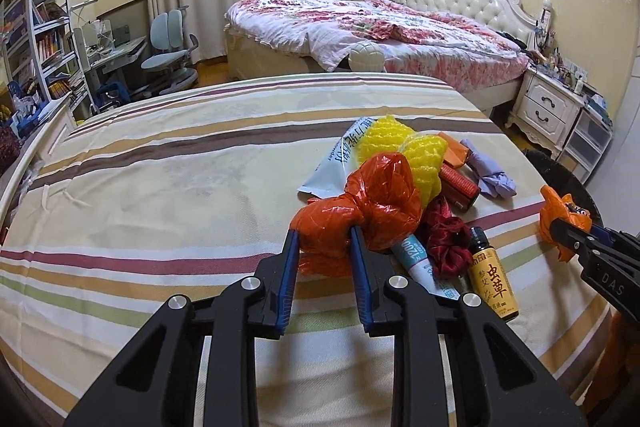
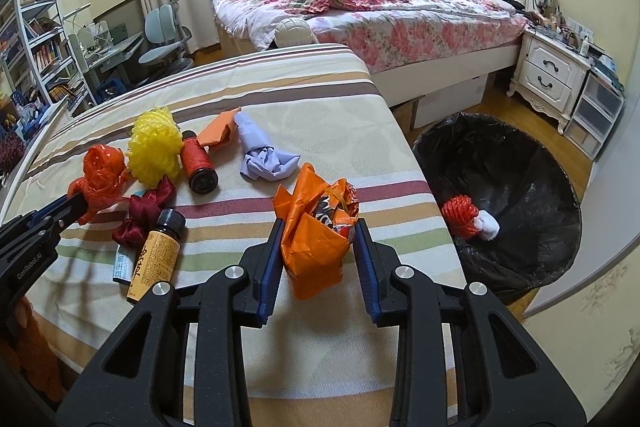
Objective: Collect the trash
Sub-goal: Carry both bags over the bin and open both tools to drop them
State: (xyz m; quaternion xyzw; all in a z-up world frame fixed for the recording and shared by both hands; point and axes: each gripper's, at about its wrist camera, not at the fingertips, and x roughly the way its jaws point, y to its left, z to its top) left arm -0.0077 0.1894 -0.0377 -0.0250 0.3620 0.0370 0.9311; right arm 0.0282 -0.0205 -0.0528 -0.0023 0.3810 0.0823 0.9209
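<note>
My left hand-held gripper (image 1: 322,239) is clamped on a crinkly red-orange plastic bag (image 1: 360,207) near the surface's (image 1: 160,187) right edge; the bag hides part of a blue-white pouch (image 1: 334,163) and a tube (image 1: 414,255). My right hand-held gripper (image 2: 318,227) pinches an orange crumpled wrapper (image 2: 316,227), print unreadable. Only the right wrist view shows the whole black-lined trash bin (image 2: 500,155) off the right edge, with a red ribbed ball (image 2: 458,213) and a white wad (image 2: 488,225) inside. Yellow foam netting (image 2: 154,147), a brown glass bottle (image 2: 156,255) and a lilac crumpled paper (image 2: 264,155) lie between.
</note>
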